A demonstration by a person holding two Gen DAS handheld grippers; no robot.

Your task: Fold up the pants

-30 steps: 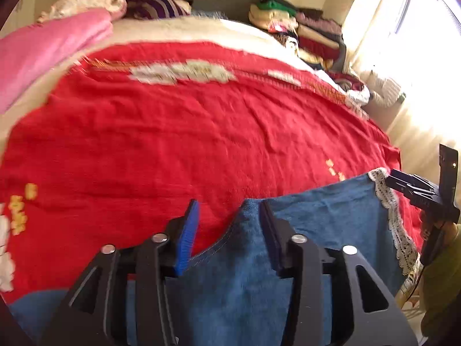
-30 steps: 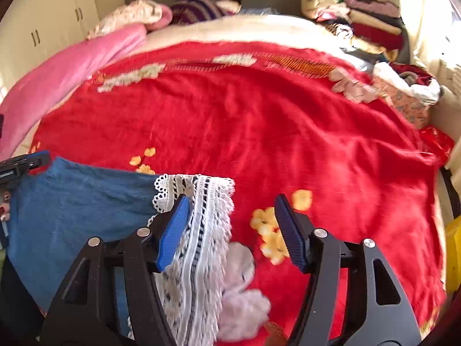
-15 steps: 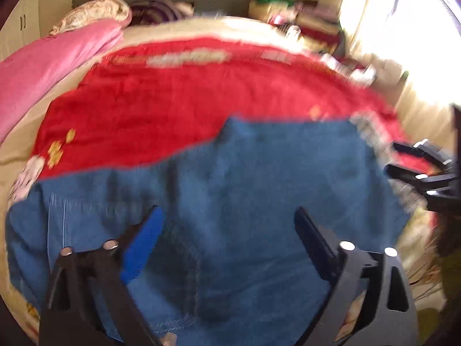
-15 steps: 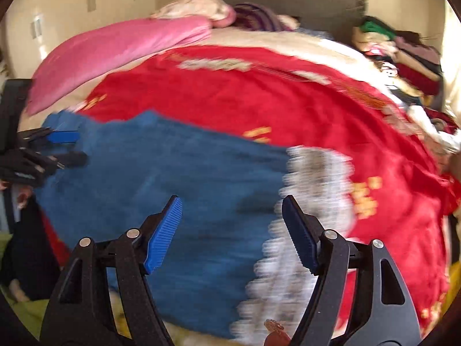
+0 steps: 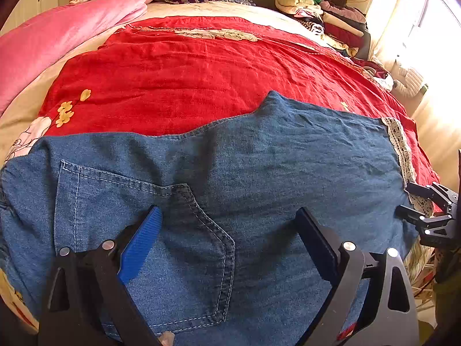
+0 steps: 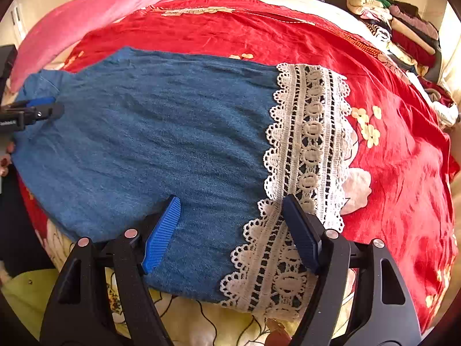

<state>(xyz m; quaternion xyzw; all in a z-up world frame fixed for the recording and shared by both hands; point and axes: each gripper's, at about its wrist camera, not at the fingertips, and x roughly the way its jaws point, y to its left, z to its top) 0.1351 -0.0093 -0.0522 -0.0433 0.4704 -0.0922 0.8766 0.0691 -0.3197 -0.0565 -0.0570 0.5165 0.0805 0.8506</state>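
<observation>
Now the pants (image 5: 259, 173) lie spread flat across the near edge of the bed, on its red cover (image 5: 201, 66), doubled leg over leg, back pocket (image 5: 138, 222) up at the waist end and the lace hem (image 6: 308, 132) at the other. The left gripper (image 5: 227, 227) hangs over the pocket, its jaws having just swung wide apart, nothing pinched between them; the denim lies loose beneath. Over at the hem, the right gripper (image 6: 230, 219) straddles the join of denim and lace, jaws likewise just opened, pads clear of the cloth. Each hand sits at its own end of the pants, which looks like a lay-down and release so the fabric can settle smooth. Judging by that, the lengthwise fold is done and the crosswise fold, hem towards waist, is likely next. A pink blanket (image 5: 57, 31) and stacked clothes (image 5: 322, 17) stay well out of the way.
</observation>
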